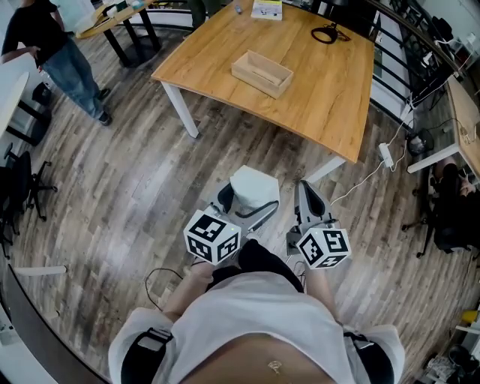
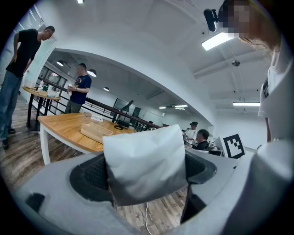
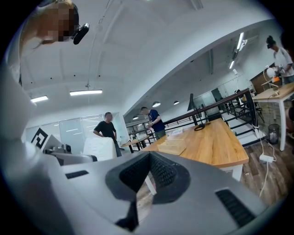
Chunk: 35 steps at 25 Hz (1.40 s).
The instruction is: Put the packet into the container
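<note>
The packet (image 1: 253,187) is white and soft, and my left gripper (image 1: 247,204) is shut on it, held close to my body above the wood floor. Seen from the left gripper view, the packet (image 2: 144,163) fills the space between the jaws of the left gripper (image 2: 144,176). My right gripper (image 1: 309,199) hangs beside it, shut with nothing in it; in the right gripper view the right gripper (image 3: 147,176) has its pads together. The container (image 1: 262,72) is a shallow wooden tray on the wooden table (image 1: 330,90) well ahead, also seen as the container (image 2: 95,131) and the container (image 3: 172,147).
A person (image 1: 52,52) stands at the far left by another table. On the wooden table lie a black cable (image 1: 328,33) and a booklet (image 1: 266,9). A power strip (image 1: 386,154) and its cord lie on the floor at the right. Office chairs stand at both sides.
</note>
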Tool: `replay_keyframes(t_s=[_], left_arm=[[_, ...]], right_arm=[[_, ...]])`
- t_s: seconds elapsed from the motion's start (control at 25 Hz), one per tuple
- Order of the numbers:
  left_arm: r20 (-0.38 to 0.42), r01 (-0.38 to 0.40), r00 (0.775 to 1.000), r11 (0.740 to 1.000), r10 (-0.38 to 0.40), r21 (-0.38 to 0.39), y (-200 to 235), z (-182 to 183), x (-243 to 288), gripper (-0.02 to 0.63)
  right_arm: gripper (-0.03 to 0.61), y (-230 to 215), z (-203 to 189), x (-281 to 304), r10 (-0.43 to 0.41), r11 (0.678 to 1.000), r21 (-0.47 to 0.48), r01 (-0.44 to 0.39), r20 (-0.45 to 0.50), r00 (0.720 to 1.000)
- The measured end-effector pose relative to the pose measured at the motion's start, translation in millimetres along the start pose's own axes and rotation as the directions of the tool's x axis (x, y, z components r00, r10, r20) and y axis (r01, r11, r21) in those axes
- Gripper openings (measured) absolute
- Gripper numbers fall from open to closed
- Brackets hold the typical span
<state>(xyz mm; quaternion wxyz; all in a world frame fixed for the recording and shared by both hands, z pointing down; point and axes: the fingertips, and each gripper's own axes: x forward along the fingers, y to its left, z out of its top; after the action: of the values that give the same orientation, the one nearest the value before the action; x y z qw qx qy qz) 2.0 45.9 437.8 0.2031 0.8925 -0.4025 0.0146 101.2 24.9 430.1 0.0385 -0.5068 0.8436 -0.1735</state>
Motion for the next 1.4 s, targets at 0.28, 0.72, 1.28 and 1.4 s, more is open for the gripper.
replay_keyframes(t_s=[0.28, 0.72, 1.28, 1.4], left_arm=[[0.000, -0.020, 1.000, 1.000, 0.020, -0.006, 16, 8, 33, 0.469], [-0.005, -0.040, 0.999, 0.999, 0.040, -0.018, 21, 9, 51, 0.469], [-0.001, -0.040, 0.999, 0.999, 0.040, -0.014, 43, 24, 78, 0.469], [0.006, -0.044, 0.999, 0.999, 0.044, -0.016, 49, 30, 86, 0.469]], right_arm=[[0.011, -22, 7, 30, 0.031, 1.000, -0.004, -0.031, -0.015, 0.999], [0.011, -40, 9, 36, 0.026, 1.000, 0.004, -0.026, -0.032, 0.999], [0.011, -56, 18, 67, 0.023, 1.000, 0.014, -0.022, -0.028, 0.999], [0.011, -61, 19, 76, 0.025, 1.000, 0.012, -0.025, -0.035, 0.999]])
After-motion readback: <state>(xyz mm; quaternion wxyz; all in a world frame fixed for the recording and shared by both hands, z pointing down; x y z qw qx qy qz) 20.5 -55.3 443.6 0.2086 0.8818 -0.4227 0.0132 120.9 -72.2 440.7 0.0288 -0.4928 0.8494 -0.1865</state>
